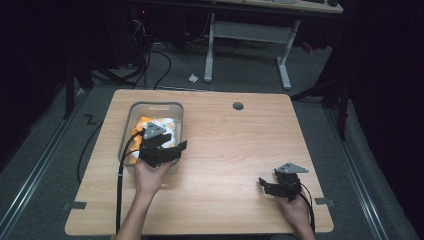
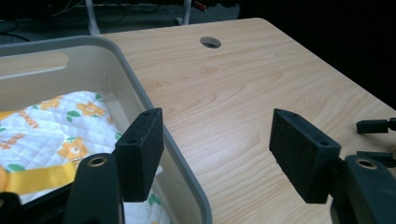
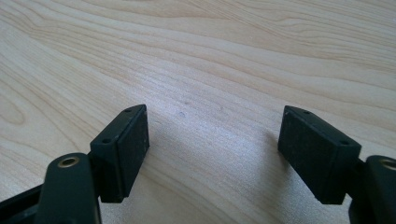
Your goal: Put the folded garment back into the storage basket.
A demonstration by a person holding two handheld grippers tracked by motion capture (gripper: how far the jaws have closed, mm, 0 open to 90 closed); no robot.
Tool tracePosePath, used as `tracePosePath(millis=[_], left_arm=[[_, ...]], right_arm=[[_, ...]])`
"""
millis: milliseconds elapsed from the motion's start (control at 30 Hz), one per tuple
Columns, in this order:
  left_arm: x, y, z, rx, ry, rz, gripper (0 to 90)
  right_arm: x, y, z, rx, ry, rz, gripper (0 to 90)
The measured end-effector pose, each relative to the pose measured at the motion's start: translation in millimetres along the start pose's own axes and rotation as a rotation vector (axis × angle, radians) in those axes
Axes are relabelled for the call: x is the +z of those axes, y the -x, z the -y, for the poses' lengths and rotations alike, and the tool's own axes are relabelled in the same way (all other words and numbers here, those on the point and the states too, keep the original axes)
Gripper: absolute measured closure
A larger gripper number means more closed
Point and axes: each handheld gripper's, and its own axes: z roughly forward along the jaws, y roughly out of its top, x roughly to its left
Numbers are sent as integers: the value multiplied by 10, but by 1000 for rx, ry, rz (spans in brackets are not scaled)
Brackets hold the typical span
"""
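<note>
A grey plastic bin (image 1: 129, 117) stands on the left half of the wooden table (image 1: 235, 145). Inside it lies a white quilted cloth (image 2: 56, 123) printed with orange flowers, with a yellow strap (image 2: 39, 179) across it. My left gripper (image 1: 162, 150) hovers open over the bin's near right corner; one jaw is above the bin's inside, the other above the tabletop, with the bin wall (image 2: 161, 135) between them. My right gripper (image 1: 274, 184) is open low over bare wood at the front right, nothing between its jaws (image 3: 212, 140).
A round cable hole (image 1: 238, 106) sits near the table's far edge. Beyond the table stands a white-legged desk (image 1: 250, 35) with cables on the dark floor. The right gripper's jaw tips (image 2: 373, 126) show at the edge of the left gripper view.
</note>
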Motion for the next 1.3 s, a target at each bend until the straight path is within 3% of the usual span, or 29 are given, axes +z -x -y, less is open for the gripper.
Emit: tracePosePath(millis=[1033, 1300], left_arm=[[173, 362, 87, 35, -11, 98, 352], [270, 443, 142, 53, -30, 99, 352]], right_arm=[[0, 0, 0, 0, 0, 0, 248], [0, 0, 0, 0, 0, 0, 248]])
